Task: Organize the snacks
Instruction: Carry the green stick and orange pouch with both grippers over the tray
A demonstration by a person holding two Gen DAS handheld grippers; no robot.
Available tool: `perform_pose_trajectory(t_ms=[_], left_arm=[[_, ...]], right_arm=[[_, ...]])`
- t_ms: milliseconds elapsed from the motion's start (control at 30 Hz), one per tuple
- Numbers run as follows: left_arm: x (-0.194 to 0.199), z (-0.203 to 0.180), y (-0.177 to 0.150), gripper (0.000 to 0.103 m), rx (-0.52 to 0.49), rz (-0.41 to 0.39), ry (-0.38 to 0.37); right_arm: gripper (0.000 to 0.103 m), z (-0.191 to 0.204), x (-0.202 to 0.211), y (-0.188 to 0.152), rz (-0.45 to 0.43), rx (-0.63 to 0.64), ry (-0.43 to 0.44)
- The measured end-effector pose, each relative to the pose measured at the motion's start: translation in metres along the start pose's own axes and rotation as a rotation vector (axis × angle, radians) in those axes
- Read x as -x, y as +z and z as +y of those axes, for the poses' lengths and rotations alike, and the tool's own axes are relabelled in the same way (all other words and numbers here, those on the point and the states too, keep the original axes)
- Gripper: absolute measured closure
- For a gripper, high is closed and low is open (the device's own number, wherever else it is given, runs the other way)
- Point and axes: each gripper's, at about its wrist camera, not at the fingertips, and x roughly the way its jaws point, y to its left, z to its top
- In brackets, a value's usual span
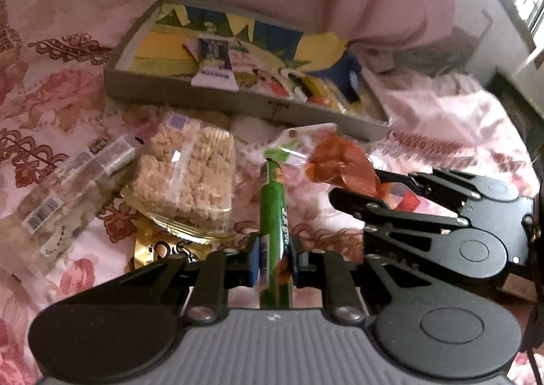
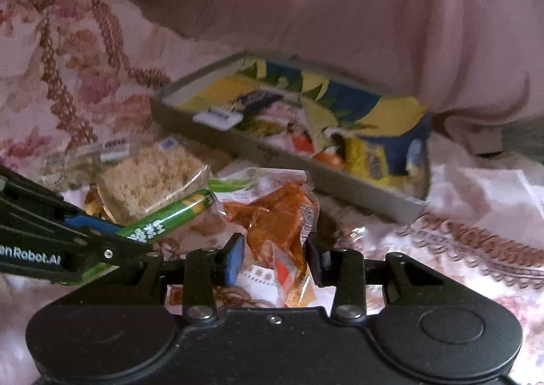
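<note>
Snacks lie scattered on a pink floral bedspread [image 1: 68, 103], with more of them inside a shallow grey tray [image 1: 238, 103] further back, which has a yellow and blue picture on its floor; the left gripper [image 1: 274, 257] has its jaws drawn narrow onto a green stick-shaped packet [image 1: 273, 215], which points away from the camera; the right gripper [image 2: 275, 254] clamps a clear packet of orange-red pieces [image 2: 275, 215], crumpled between the pads; the two grippers sit close beside each other, in front of the tray; a clear pack of pale crispy blocks [image 1: 185, 177] rests on the bedspread just left of the green packet, a gold wrapper [image 1: 159, 249] partly under it
</note>
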Motion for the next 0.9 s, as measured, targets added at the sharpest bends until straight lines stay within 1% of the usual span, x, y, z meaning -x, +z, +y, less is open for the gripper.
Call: perform_pose_trajectory(t_ms=[100, 267, 333, 400, 533, 633, 733, 900], left_arm=[[0.009, 0.001, 0.001, 0.084, 0.007, -0.031, -0.015], [0.022, 0.0, 0.009, 0.084, 0.014, -0.109, -0.041], [0.027, -0.002, 0.017, 0.084, 0.022, -0.14, -0.051], [0.03, -0.005, 0.029, 0.084, 0.023, -0.163, -0.045], [0.031, -0.014, 0.058, 0.084, -0.035, -0.227, -0.022], [0.017, -0.016, 0.086, 0.084, -0.039, -0.281, -0.022], [-0.007, -0.014, 0.11, 0.084, -0.028, -0.318, -0.039], [-0.053, -0.003, 0.136, 0.084, 0.031, -0.336, -0.043]], right_arm=[[0.062, -0.005, 0.013, 0.006, -0.045, -0.021, -0.027], [0.062, -0.01, 0.026, 0.014, -0.132, -0.038, -0.057], [0.062, -0.011, 0.026, 0.016, -0.169, -0.039, -0.069], [0.062, -0.013, 0.023, 0.02, -0.205, -0.048, -0.075], [0.062, -0.021, 0.012, 0.033, -0.265, -0.069, -0.092], [0.062, -0.034, -0.002, 0.041, -0.285, -0.078, -0.113], [0.062, -0.049, -0.019, 0.047, -0.281, -0.093, -0.124], [0.062, -0.066, -0.051, 0.051, -0.254, -0.143, -0.139]])
